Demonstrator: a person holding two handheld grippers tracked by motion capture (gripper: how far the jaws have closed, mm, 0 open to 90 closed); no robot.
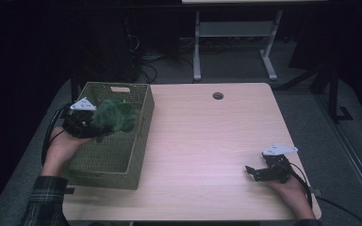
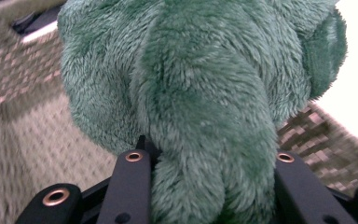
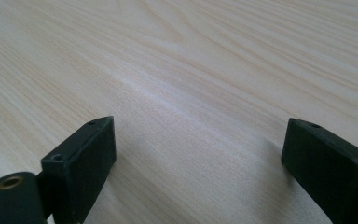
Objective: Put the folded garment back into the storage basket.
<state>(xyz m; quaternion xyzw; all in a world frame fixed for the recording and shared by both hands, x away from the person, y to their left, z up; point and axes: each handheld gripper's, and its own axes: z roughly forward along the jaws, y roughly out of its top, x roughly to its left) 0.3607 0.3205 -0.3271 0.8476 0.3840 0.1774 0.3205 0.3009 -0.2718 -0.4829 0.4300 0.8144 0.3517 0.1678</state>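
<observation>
A fluffy green plush toy (image 1: 114, 116) hangs over the woven olive basket (image 1: 122, 165) at the table's left. My left gripper (image 1: 90, 127) is shut on it; in the left gripper view the plush (image 2: 200, 93) bulges out between the two black jaws, with the basket's weave (image 2: 23, 140) below and behind it. My right gripper (image 1: 250, 170) rests low over the bare wood near the table's front right corner. In the right gripper view the right gripper (image 3: 200, 154) has its jaws standing wide apart with nothing between them, just table top (image 3: 191, 70).
The light wooden table (image 1: 207, 141) has a round cable hole (image 1: 218, 95) near its far edge. Beyond it stand the white legs of another desk (image 1: 197, 52) on a dark floor with cables. The basket holds nothing else that I can see.
</observation>
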